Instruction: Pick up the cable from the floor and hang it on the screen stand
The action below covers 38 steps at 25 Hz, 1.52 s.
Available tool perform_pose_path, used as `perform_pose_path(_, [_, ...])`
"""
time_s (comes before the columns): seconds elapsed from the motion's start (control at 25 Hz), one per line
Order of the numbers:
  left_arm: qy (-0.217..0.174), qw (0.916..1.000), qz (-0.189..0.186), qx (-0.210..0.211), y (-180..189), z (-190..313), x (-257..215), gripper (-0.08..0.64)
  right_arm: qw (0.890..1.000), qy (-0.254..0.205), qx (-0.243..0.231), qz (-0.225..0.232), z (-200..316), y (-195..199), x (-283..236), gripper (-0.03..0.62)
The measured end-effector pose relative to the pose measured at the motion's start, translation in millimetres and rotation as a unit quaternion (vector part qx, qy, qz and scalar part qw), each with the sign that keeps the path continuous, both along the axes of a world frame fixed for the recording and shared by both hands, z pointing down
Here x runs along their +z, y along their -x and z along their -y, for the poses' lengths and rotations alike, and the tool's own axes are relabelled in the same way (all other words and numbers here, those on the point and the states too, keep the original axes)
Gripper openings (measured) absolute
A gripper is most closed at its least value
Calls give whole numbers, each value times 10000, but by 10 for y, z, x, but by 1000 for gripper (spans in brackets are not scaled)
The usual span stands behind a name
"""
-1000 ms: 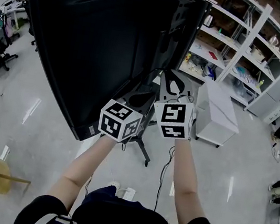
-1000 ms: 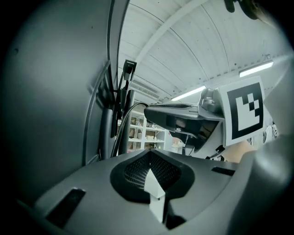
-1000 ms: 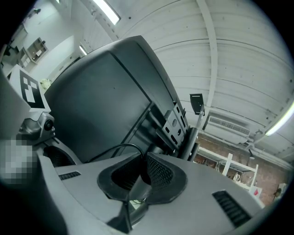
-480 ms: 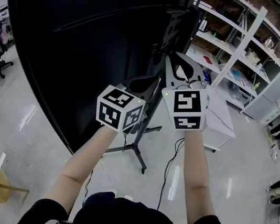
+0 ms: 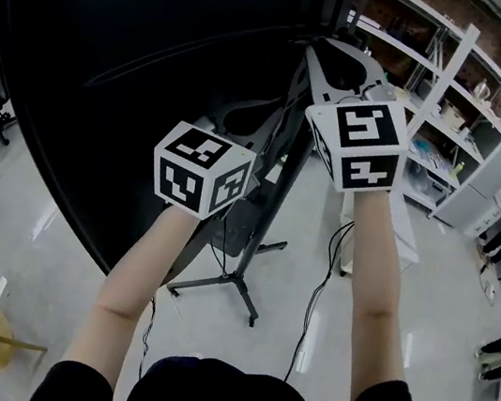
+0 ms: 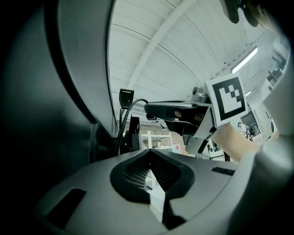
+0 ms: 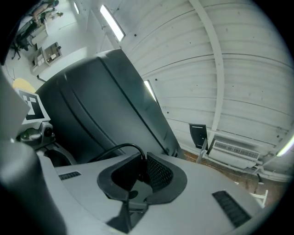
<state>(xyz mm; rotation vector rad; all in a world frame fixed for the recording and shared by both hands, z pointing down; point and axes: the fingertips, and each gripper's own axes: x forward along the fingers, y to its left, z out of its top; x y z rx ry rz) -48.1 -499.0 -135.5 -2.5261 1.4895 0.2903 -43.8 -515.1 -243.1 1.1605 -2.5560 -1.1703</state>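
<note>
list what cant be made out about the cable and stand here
- Cable far end: head view, hidden behind the person's torso.
- Stand top: head view, dark and covered by the right gripper.
- Left gripper contents: left gripper view, jaws together, nothing discernible between them.

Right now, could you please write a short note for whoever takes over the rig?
Right gripper: jaws shut on the cable.
Left gripper: jaws together, nothing seen between them.
The cable trails from the right gripper down towards the floor. Both grippers are raised beside the screen, at the screen stand.
Done: cable picked up.
Left: hang it on the screen stand.
</note>
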Motion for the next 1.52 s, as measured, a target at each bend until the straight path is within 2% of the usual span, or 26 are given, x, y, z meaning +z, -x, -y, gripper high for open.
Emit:
perform_pose_path(0.24, [-250,9996,-28,-127,129,51,-383,6,10000,-60,48,9,176,132,-291,57])
perform_pose_path(0.44, [-291,9995,0,-97,121,67,-435,6,9996,-4,284,25,399,88,-361,57])
perform_pose_path(0.6, [-214,9997,-91,38,124,139,-335,6,9979,172,599,182,697,-112,-332,57])
perform_pose_path(0.8, [-263,9996,-28,61,81,66,-344,6,9949,278,872,432,772,-458,-334,57])
perform_pose_path(1.12, [-84,9998,-55,141,-41,68,-68,6,9905,679,1001,656,849,-842,209,57])
perform_pose_path(1.52, [154,9998,-38,104,-180,12,284,6,9857,1183,1025,618,906,-887,949,57])
